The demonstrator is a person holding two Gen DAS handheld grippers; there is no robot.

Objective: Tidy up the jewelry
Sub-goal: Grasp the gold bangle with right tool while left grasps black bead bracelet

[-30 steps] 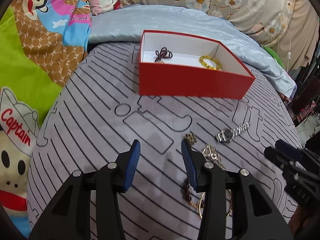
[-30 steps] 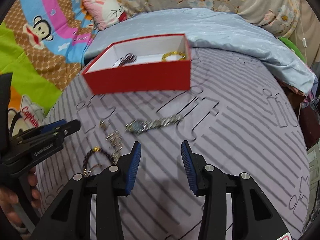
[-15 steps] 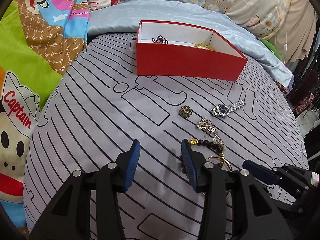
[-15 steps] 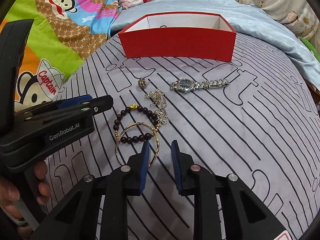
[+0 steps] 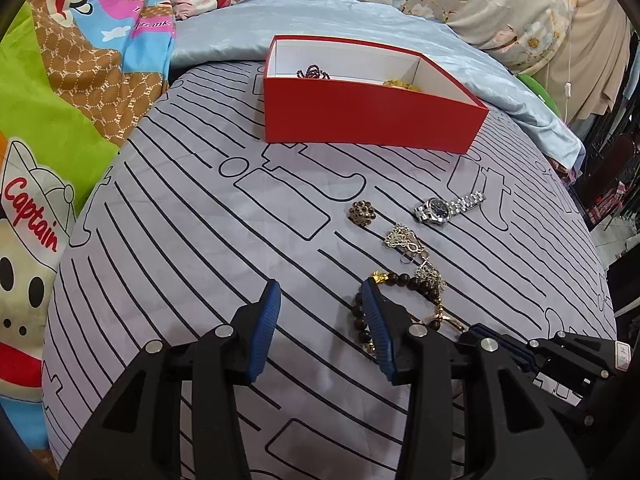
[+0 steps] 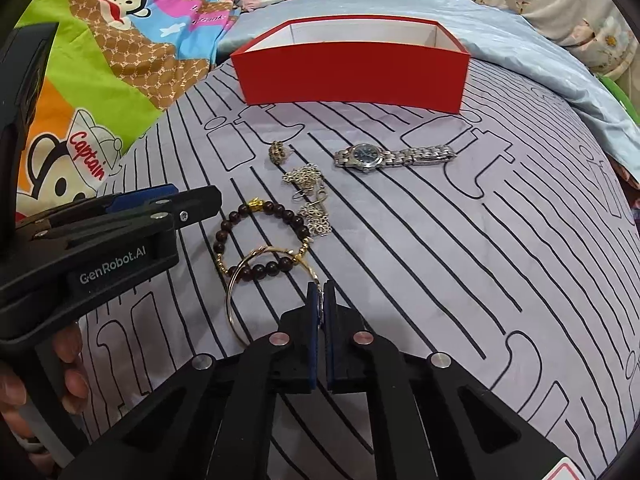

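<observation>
Two pieces already in your red box (image 5: 372,116), upper frame | right claw (image 6: 320,292) pinched on gold bangle (image 6: 240,296) | left claw (image 5: 320,296) wide, empty | watch (image 6: 394,156), beads (image 6: 260,240), chain (image 6: 310,196), brooch (image 6: 279,151) left on bed

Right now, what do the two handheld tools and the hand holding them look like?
Both are matte black plastic with triangular cut-outs, silver round rivets at the pivots, and blue ribbed pads lining the fingers. The left tool carries white "GenRobot.AI" lettering on its side, seen from the right wrist view. The right tool has a red-edged white sticker at its base. Bare fingers grip the left handle; no sleeve shows.
</observation>
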